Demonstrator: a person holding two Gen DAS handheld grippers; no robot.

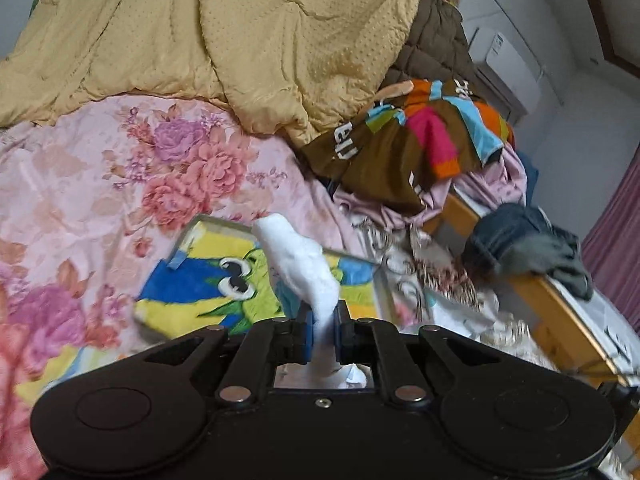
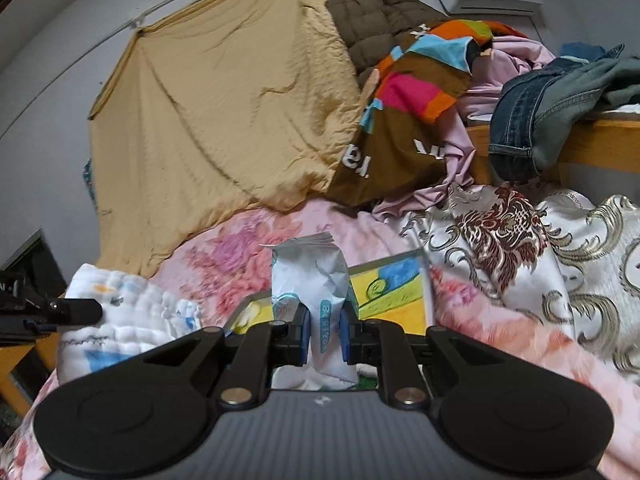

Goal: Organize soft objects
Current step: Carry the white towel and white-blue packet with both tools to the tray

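My left gripper (image 1: pixel 323 326) is shut on a white soft cloth (image 1: pixel 298 258) that sticks up and forward from between its blue pads, above a cartoon-print cushion (image 1: pixel 208 284) lying on the floral pink bedsheet (image 1: pixel 120 184). My right gripper (image 2: pixel 324 326) is shut on a white soft pack with teal print (image 2: pixel 310 276), held upright over the same cushion (image 2: pixel 394 284). The left gripper's black body (image 2: pixel 52 310) shows at the left edge of the right wrist view, against a white quilted cloth (image 2: pixel 132 312).
A yellow-tan quilt (image 1: pixel 200 28) covers the back of the bed. A pile of clothes, with a brown multicoloured garment (image 1: pixel 404 136) and jeans (image 2: pixel 532 112), lies at the right by a wooden bed frame (image 1: pixel 540 296). A patterned satin cover (image 2: pixel 520 248) lies right.
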